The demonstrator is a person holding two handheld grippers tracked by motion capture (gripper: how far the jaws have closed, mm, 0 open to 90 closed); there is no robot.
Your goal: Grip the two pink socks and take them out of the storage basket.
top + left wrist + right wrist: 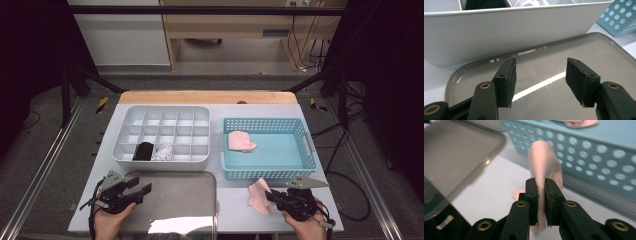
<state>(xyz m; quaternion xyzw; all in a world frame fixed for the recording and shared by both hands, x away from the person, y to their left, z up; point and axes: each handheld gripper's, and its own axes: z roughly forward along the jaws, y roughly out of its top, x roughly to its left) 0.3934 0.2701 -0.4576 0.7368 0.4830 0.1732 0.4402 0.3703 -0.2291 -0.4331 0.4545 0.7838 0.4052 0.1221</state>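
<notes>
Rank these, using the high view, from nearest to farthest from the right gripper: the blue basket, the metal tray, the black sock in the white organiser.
1. Blue basket, just above the right gripper.
2. Metal tray, across to its left.
3. Black sock, in the white organiser's front row, farthest to the upper left.

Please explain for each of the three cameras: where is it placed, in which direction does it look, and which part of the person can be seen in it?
High view: fixed above the person's side, looking forward and down on the table; both hands enter from the bottom edge.
Left gripper view: rides on the left gripper, facing the grey tray and white organizer; open black fingers show.
Right gripper view: rides on the right gripper, facing the blue basket; its fingers pinch a pink sock.
Shared: both gripper views show the tray and the basket.
</notes>
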